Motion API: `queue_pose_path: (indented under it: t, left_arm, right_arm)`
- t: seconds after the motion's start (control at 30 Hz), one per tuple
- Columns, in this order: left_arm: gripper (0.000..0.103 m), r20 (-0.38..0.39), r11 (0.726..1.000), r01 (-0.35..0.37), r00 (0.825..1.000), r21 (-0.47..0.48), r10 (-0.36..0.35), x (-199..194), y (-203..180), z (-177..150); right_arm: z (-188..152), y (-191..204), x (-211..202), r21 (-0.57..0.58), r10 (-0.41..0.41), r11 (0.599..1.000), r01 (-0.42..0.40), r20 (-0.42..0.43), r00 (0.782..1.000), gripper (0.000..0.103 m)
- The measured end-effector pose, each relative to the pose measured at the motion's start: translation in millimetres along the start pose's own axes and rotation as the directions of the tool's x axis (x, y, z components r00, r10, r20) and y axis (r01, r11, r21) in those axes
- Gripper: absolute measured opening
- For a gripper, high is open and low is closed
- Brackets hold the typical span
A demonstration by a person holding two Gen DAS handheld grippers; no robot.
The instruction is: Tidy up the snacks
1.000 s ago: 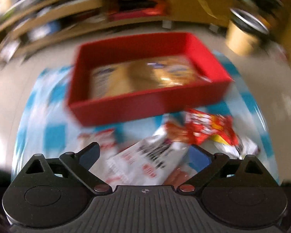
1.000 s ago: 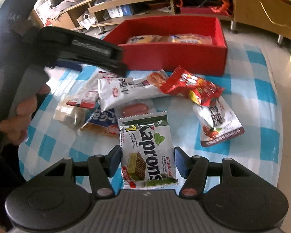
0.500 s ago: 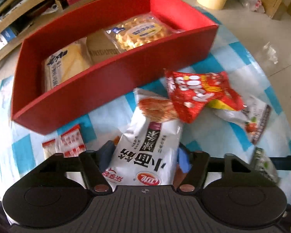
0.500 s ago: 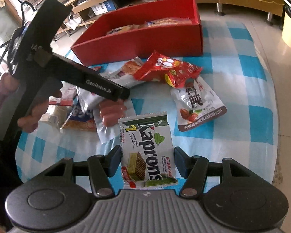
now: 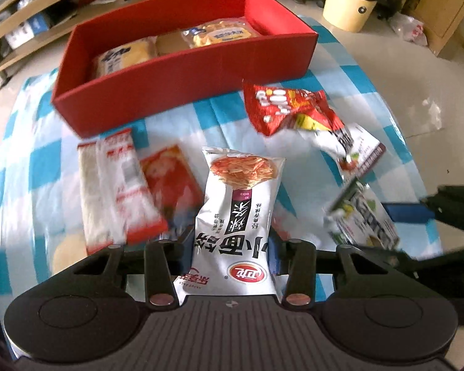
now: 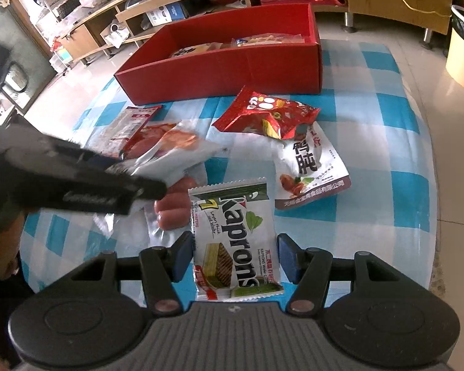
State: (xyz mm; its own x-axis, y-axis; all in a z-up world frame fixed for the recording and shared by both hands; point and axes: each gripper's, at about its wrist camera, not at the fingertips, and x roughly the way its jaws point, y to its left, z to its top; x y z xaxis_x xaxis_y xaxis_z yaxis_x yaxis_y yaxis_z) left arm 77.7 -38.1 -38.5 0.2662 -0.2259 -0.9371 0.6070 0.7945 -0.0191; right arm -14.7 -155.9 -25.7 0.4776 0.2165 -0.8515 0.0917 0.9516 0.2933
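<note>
Surface: blue-and-white checked cloth (image 6: 371,123) covered the table; its near edge was cut off behind the gripper bodies in both views.
Red box (image 5: 201,71): sat at the upper middle of the left wrist view; two packets lay inside it, their print too small to read.
Left gripper (image 5: 229,247): its jaws had just been closing and pressed on the white noodle snack bag (image 5: 238,216) at lower centre; the bag's bottom edge was hidden by the gripper body.
Right gripper (image 6: 235,252): jaws stood narrow, holding the Kaprons wafer packet (image 6: 235,241) at lower centre.
Loose snacks: red crumpled bag (image 6: 266,114) lay just in front of the box, overlapping a white pouch (image 6: 309,167).
Sausages (image 6: 173,207): partly covered by the left gripper, which was blurred at the left of the right wrist view.
</note>
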Motion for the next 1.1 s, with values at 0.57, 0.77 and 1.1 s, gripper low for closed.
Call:
queue_pose_path:
  t: [0.57,0.77,1.1]
  left_arm:
    - [0.051,0.103,0.997,-0.003,0.995,-0.078,0.011,-36.0,3.2,-23.9]
    - [0.051,0.152,0.997,-0.033,0.988,-0.07,0.043,-45.1,-1.2,-18.4]
    - [0.051,0.201,0.994,-0.044,0.978,-0.095,0.063,-53.9,2.6,-10.7]
  right_arm:
    - [11.1,11.0,-8.1,-0.012,0.005,1.0,-0.004,0.062,0.998,0.055]
    - [20.1,10.9,-9.4,0.002,-0.001,1.0,0.0,0.083,0.997,0.055]
    - [36.1,17.7,-17.6,0.002,0.01,1.0,-0.01,0.138,0.99,0.055]
